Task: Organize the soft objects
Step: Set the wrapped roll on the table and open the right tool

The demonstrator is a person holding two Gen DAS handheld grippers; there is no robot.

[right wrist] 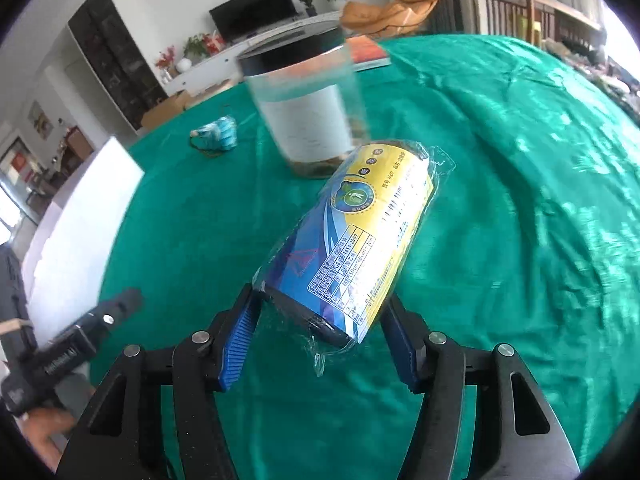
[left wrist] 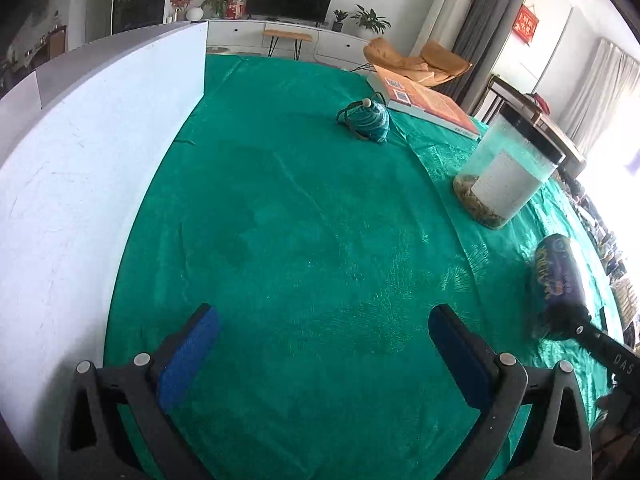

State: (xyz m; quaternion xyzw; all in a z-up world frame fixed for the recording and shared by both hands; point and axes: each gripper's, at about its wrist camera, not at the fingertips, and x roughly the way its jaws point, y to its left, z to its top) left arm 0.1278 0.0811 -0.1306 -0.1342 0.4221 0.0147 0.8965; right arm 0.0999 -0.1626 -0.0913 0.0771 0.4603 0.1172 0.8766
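Right tongs [right wrist: 320, 320] grip the near end of a plastic-wrapped roll [right wrist: 356, 232], pointing to 1 o'clock above the green-clothed bench [right wrist: 520, 240]. Left tongs [left wrist: 324, 332] spread wide, empty. Teal pouch [left wrist: 366, 120] at 12 o'clock.

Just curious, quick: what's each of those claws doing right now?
Left gripper: open, empty.
Right gripper: closed on the plastic-wrapped roll.
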